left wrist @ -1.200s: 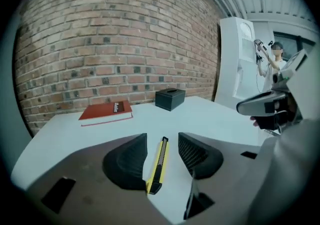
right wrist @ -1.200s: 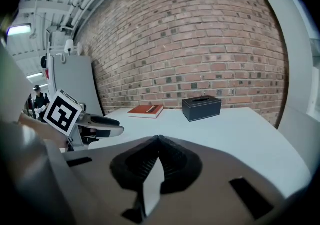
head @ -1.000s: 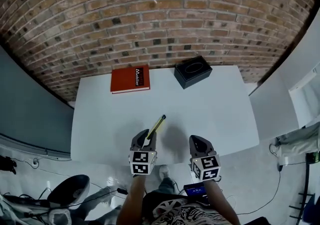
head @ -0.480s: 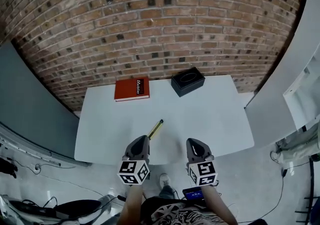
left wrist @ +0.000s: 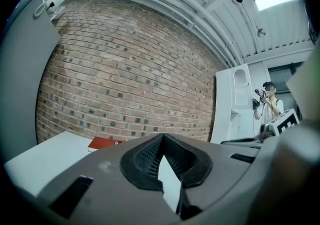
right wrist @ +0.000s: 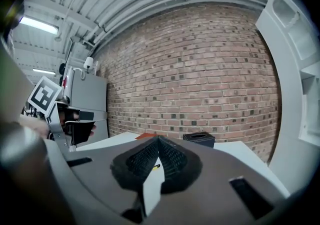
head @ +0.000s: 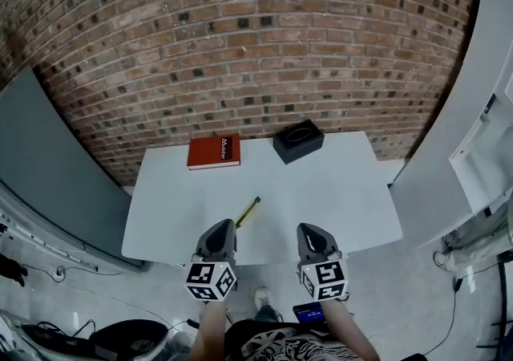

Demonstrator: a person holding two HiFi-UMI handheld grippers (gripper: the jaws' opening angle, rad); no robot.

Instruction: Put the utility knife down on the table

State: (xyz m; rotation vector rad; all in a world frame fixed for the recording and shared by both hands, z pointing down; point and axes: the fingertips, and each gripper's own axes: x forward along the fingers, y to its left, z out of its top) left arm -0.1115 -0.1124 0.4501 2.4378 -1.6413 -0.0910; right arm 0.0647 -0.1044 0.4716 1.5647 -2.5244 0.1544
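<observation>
The utility knife (head: 248, 212), slim and yellow-and-black, lies flat on the white table (head: 337, 191), angled toward the far right. Nothing holds it. My left gripper (head: 222, 225) hangs at the table's near edge, just short of the knife's near end, and is shut and empty. My right gripper (head: 309, 229) is beside it, to the right of the knife, also shut and empty. In the left gripper view the left gripper (left wrist: 162, 136) has its pads meeting at the tip. In the right gripper view a yellow bit of the knife (right wrist: 155, 167) shows below the right gripper (right wrist: 158, 139).
A red book (head: 214, 152) lies at the table's far left and a black open-topped box (head: 298, 141) at the far middle, both against the brick wall. A grey panel stands left of the table and a white cabinet right. A person (left wrist: 270, 101) stands far off.
A second ago my left gripper held the knife over the table. The knife now lies on the table and the left gripper has drawn back to the near edge.
</observation>
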